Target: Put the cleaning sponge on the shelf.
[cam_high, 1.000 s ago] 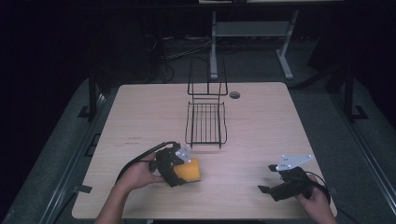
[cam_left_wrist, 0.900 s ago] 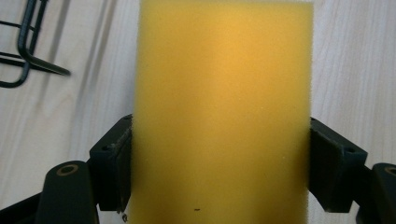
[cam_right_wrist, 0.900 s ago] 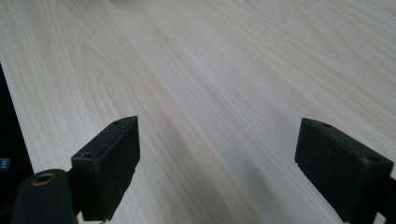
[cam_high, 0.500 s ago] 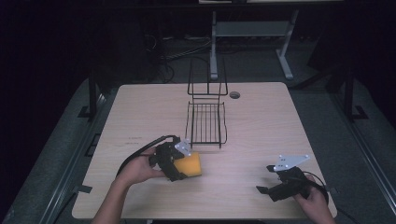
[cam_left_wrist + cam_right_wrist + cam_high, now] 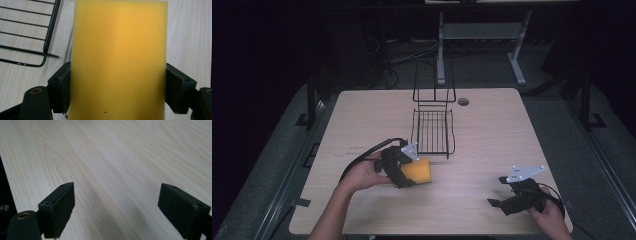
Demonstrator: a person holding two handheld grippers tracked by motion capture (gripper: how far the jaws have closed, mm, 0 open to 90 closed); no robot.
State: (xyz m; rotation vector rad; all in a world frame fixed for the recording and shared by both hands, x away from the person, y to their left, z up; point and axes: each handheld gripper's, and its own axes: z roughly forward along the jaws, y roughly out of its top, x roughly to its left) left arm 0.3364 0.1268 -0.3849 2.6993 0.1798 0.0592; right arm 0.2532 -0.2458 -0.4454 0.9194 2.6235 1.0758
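Close to the near edge of the worktop (image 5: 492, 125), toward its near right corner, the right gripper (image 5: 502, 201) rests low in the person's hand with its jaws spread wide and nothing between them, bare wood showing in the gap in the right gripper view. Farther in and left of the middle, the left gripper (image 5: 409, 172) has its jaws pressed against both sides of a yellow sponge (image 5: 418, 171). Just beyond the sponge lies a black wire rack (image 5: 432, 131), its tall back standing toward the far edge.
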